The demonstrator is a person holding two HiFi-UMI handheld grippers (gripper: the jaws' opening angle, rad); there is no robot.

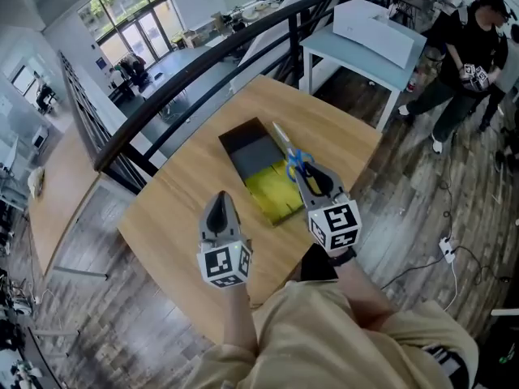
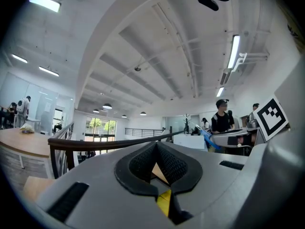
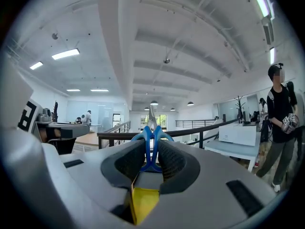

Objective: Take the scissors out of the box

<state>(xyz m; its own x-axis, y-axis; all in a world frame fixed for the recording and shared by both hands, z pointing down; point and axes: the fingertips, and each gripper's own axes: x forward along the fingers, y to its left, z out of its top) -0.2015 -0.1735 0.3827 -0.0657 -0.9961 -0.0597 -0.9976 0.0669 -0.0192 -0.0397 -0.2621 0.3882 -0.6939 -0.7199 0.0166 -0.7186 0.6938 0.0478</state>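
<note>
Right gripper (image 1: 308, 175): jaws partly apart and clamped on the scissors (image 1: 285, 143). Its own view shows the two black pads (image 3: 172, 160) pressing on the blue handle loops from either side, with the blades pointing away from the gripper (image 3: 152, 152), beyond its tips.

Seen from the head view, the scissors are held above the open box (image 1: 241, 142), the blades reaching over its right edge. Whether they touch the box cannot be told.

Left gripper (image 1: 220, 204): closed. Its own view shows the pads (image 2: 177, 165) meeting at the tips with nothing between them (image 2: 156, 146). It is near the box's front end, over the wooden table (image 1: 182, 209).

The box lies on that table, dark inside at the far end and yellow at the near end.
</note>
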